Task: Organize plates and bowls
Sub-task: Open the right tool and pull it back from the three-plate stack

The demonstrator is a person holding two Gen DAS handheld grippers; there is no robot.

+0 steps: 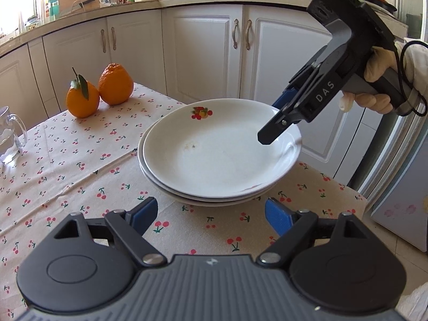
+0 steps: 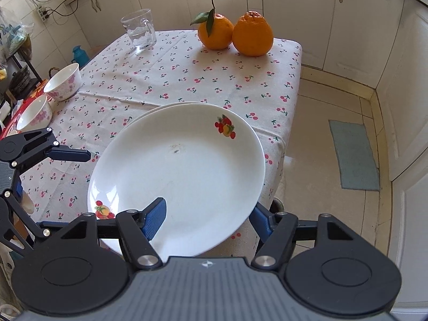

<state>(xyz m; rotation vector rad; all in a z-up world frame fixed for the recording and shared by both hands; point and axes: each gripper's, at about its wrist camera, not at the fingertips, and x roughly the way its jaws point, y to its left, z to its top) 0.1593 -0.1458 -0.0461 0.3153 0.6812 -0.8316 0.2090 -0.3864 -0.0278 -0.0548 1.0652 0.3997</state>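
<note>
Two white plates with fruit prints are stacked at the table's right edge; the top plate [image 1: 219,149] [image 2: 176,168] rests on the lower plate [image 1: 214,200] [image 2: 160,108]. My right gripper [image 2: 206,218] [image 1: 278,123] is open with its fingers straddling the top plate's near rim, one pad above and one below. My left gripper [image 1: 211,216] is open and empty just in front of the stack; it also shows at the left in the right wrist view [image 2: 80,157]. Two white bowls with pink flowers [image 2: 64,81] [image 2: 34,113] sit at the table's left edge.
Two oranges [image 1: 100,89] [image 2: 235,33] and a glass mug of water [image 2: 139,29] [image 1: 8,136] stand at the table's far side. The table [image 2: 187,77] has a cherry-print cloth. White cabinets [image 1: 203,53] and tiled floor with a green mat [image 2: 353,155] lie beyond.
</note>
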